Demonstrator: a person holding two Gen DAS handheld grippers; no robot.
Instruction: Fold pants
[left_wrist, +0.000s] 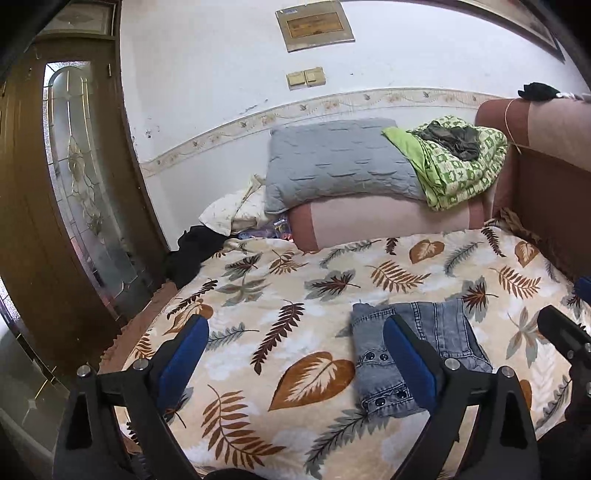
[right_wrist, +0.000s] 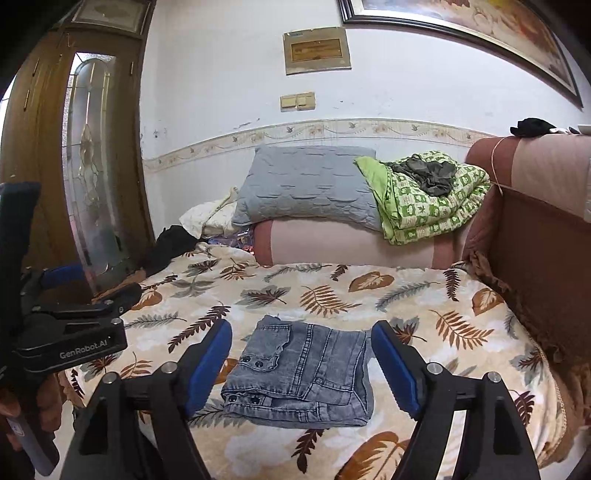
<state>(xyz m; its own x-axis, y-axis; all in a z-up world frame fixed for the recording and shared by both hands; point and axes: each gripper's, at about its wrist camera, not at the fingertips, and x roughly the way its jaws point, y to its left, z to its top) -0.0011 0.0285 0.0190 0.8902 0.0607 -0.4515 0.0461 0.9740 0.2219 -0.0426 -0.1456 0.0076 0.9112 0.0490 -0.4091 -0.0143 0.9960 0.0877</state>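
Two grippers: both are hovering above the bed with jaws spread wide and nothing between them.
Left gripper (left_wrist: 295, 354): its blue pads are framing bare leaf-print blanket (left_wrist: 258, 295), with the pants off toward its right finger.
Right gripper (right_wrist: 301, 363): its spread fingers are bracketing the pants from either side without touching them.
Pants (right_wrist: 301, 373): grey denim is lying folded into a compact rectangle on the blanket, snap buttons facing the camera, near the front edge of the bed.
Surroundings: a grey pillow (left_wrist: 340, 162) is leaning on a pink bolster (left_wrist: 388, 221), and a green patterned quilt (left_wrist: 461, 166) is sitting bunched beside it with a dark garment on top.
Left side: a wooden door (left_wrist: 55, 184) with a leaded glass panel is standing beside the bed, and black clothing (left_wrist: 192, 254) is slumping at the corner.
Obstacles: nothing is lying between either gripper and the pants.
View differences: the right wrist camera is showing the left gripper's black body at its left edge and a framed picture (right_wrist: 480, 29) high on the wall; the left wrist camera is catching only a dark part of the right gripper at its right edge.
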